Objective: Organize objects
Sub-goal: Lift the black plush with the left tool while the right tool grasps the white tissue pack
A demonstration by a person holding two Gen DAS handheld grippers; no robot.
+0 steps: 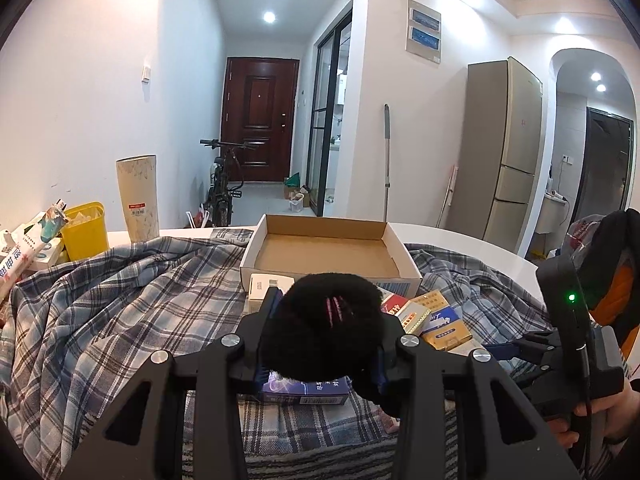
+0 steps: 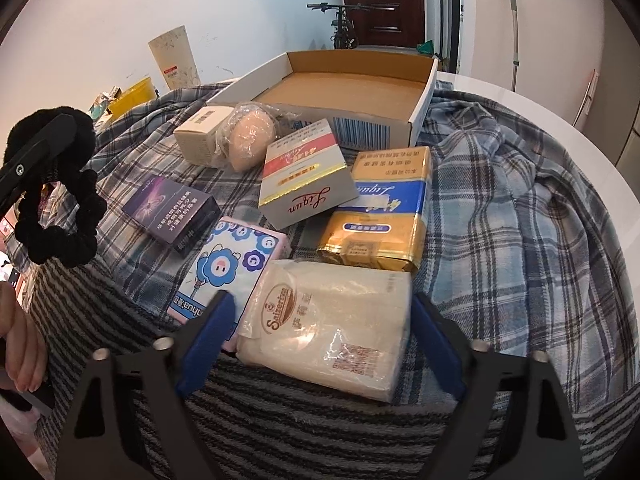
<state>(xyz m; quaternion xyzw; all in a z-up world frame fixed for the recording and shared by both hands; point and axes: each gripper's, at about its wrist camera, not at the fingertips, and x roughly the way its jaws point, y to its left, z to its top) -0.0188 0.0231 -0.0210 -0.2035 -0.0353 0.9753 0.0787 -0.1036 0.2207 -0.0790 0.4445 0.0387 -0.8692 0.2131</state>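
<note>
My left gripper [image 1: 324, 336] is shut on a black fluffy scrunchie [image 1: 328, 320] and holds it above the plaid cloth, just in front of the open cardboard box [image 1: 324, 256]. The scrunchie also shows in the right wrist view [image 2: 56, 184] at the left, hanging from a finger. My right gripper [image 2: 320, 336] is open, its blue pads either side of a white Saizeriya napkin pack [image 2: 332, 320]. Beyond it lie a pink tissue pack [image 2: 228, 260], a purple box [image 2: 172, 208], a red-and-white Liqun box [image 2: 308, 176], a gold-and-blue carton [image 2: 384, 208], a wrapped sponge [image 2: 250, 136] and a beige box [image 2: 202, 132].
The empty cardboard box [image 2: 424, 96] sits at the far side of the cloth-covered round table. A yellow bin [image 1: 86, 232], a tall speckled tube [image 1: 138, 196] and tissue packs stand at the left. A fridge [image 1: 504, 148], mop and bicycle [image 1: 224, 184] lie beyond.
</note>
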